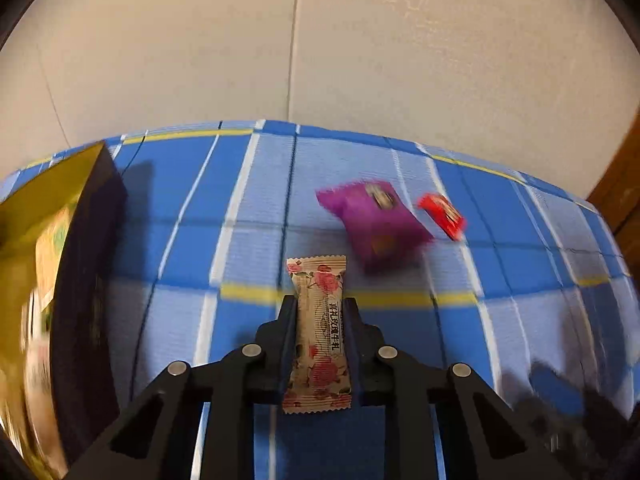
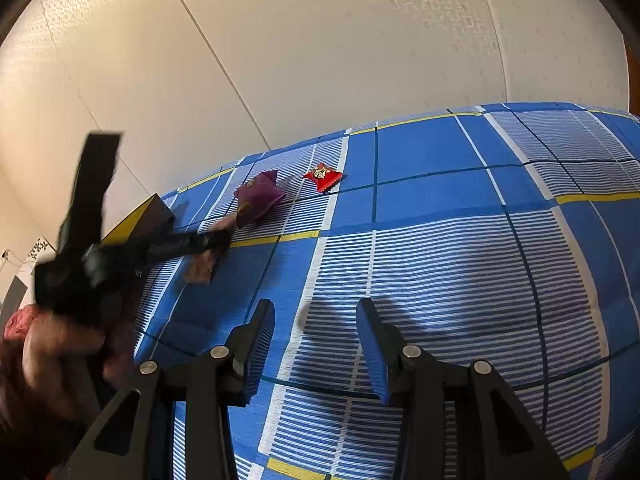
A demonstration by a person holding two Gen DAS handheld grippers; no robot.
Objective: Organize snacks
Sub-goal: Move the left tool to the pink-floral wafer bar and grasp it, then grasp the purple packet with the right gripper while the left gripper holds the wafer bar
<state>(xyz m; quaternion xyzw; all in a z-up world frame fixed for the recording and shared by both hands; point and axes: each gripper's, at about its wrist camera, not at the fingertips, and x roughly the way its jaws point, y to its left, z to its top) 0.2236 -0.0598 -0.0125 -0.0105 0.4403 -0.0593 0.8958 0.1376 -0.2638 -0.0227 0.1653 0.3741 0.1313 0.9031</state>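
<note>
My left gripper (image 1: 319,304) is shut on a beige candy bar wrapper with pink roses (image 1: 318,336), held lengthwise between the black fingers above the blue checked cloth (image 1: 520,320). Beyond it lie a purple snack packet (image 1: 376,222) and a small red packet (image 1: 442,216). The right wrist view shows the same left gripper (image 2: 216,240) at the left with the beige candy (image 2: 200,268), the purple packet (image 2: 256,196) and the red packet (image 2: 323,176). My right gripper (image 2: 316,312) stands open over bare cloth, nothing between its fingers.
A dark box with a gold inside (image 1: 84,248) holding snacks stands at the left, its corner (image 2: 154,210) seen behind the left gripper. A cream wall (image 1: 320,40) backs the table. A person's hand (image 2: 60,344) holds the left gripper.
</note>
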